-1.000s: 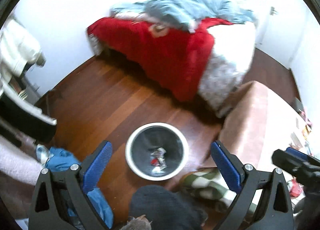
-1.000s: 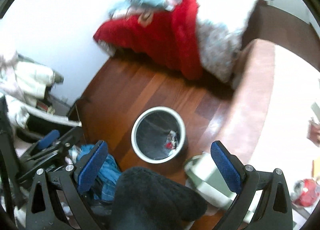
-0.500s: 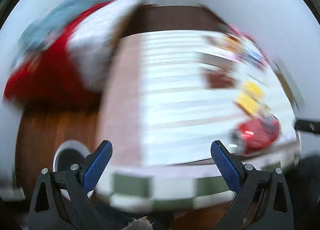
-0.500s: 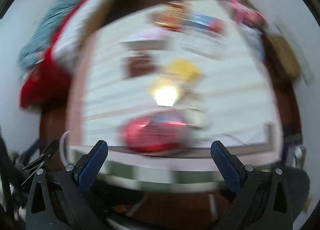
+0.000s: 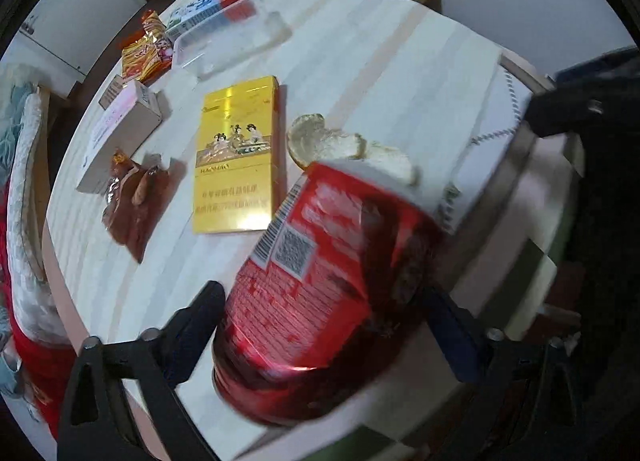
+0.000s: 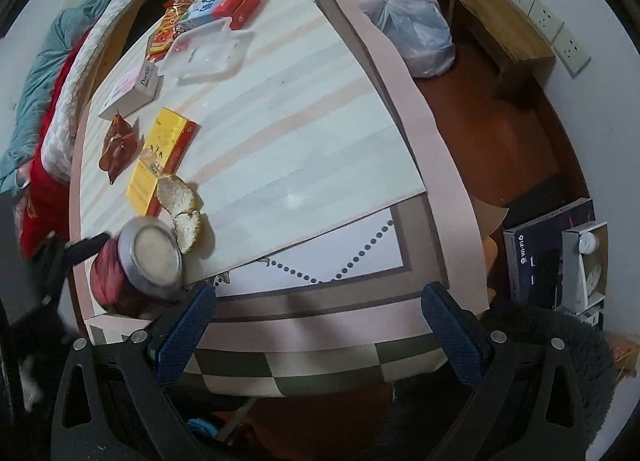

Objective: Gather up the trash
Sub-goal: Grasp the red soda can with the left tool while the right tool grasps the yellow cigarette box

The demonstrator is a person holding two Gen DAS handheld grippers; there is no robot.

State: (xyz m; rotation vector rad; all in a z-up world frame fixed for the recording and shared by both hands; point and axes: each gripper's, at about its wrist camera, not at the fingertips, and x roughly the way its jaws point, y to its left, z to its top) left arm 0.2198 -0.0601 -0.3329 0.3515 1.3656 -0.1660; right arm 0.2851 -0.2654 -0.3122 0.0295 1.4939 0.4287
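A red drink can point(image 5: 320, 281) stands upright near the table's front corner, silver top up point(image 6: 154, 257). My left gripper point(image 5: 322, 317) points down over it with a finger on each side. The jaws are closing and the pads look just clear of the can's sides. Orange peel point(image 5: 340, 145) lies right behind the can. A yellow carton point(image 5: 236, 157) and a brown wrapper point(image 5: 132, 201) lie farther back. My right gripper point(image 6: 318, 321) hangs open over the table's near edge, with nothing between its fingers.
On the striped table point(image 6: 300, 121) lie a white box point(image 6: 132, 91), a clear plastic tray point(image 6: 204, 51), a snack packet point(image 5: 146, 49) and a blue and red box point(image 6: 224, 5). A plastic bag point(image 6: 412, 29), wooden stool point(image 6: 504, 33) and dark box point(image 6: 532, 261) sit on the floor.
Both grippers swung from over the floor bin to the table and dropped lower. The left one now straddles the red can, and its jaws are narrower.
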